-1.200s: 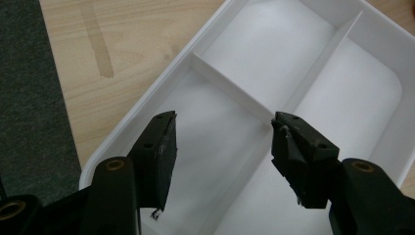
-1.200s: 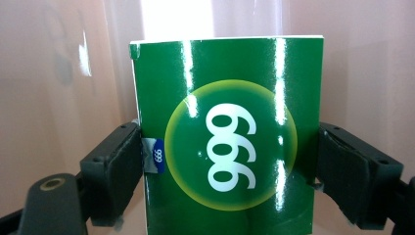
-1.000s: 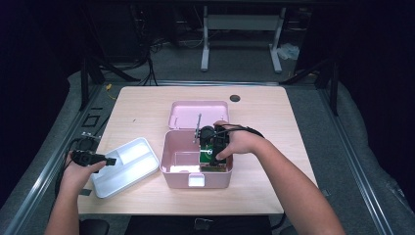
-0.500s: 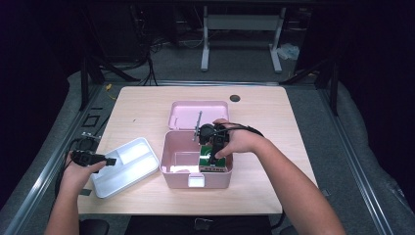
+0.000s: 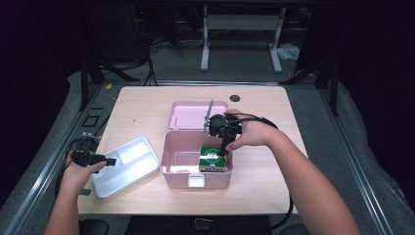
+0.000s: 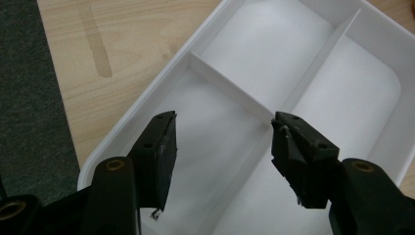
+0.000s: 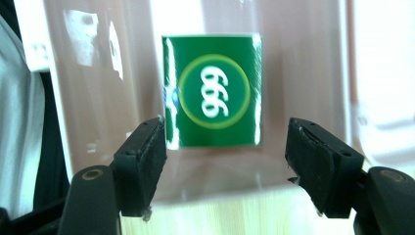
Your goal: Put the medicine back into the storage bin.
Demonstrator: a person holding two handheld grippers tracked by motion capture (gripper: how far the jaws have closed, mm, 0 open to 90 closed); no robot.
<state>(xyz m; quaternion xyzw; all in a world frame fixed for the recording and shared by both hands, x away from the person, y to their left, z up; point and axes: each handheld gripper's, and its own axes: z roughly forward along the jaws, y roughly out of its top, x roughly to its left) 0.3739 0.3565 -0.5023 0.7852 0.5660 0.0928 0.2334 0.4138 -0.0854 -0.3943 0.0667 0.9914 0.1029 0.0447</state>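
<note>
A green packet marked 999 [image 5: 213, 157] lies flat in the right end of the open pink box [image 5: 180, 177]. My right gripper [image 5: 225, 148] hangs just above it, pointing down. In the right gripper view the packet [image 7: 211, 90] lies beyond the open right gripper [image 7: 225, 125]. Its jaws have just been closing, with nothing between them. At the left, my left gripper [image 5: 110, 161] hovers over the white divided tray [image 5: 128, 169]. It [image 6: 225, 117] stands open above the tray's [image 6: 303, 54] bare compartments.
The pink lid [image 5: 192, 113] lies flat behind the box. A dark round cap [image 5: 235, 97] sits near the table's far edge. The tray overhangs the front left part of the wooden table [image 5: 142, 110]. Dark floor and metal rails surround the table.
My right gripper has risen a little out of the pink box, leaving the green packet inside, and its jaws stand narrower. The left gripper has not moved.
</note>
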